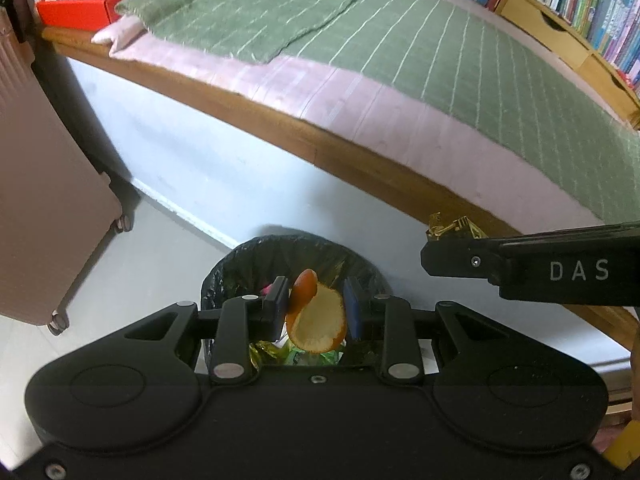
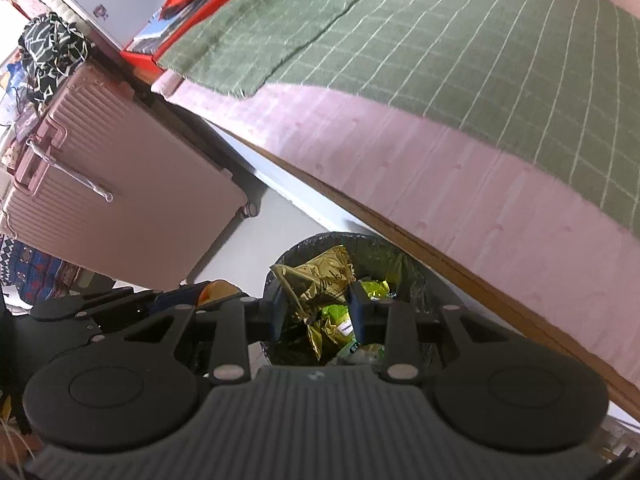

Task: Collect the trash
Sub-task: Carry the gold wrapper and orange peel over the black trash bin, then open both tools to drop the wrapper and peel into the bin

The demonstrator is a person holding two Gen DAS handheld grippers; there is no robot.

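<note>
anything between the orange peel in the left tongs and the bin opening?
Nothing visible. The orange peel hangs in the left tongs directly above the open trash bin; the right tongs, holding a gold wrapper, sit off to the side.

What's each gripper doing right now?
Left gripper: closed on orange peel, over the bin.
Right gripper: closed on gold wrapper.
</note>
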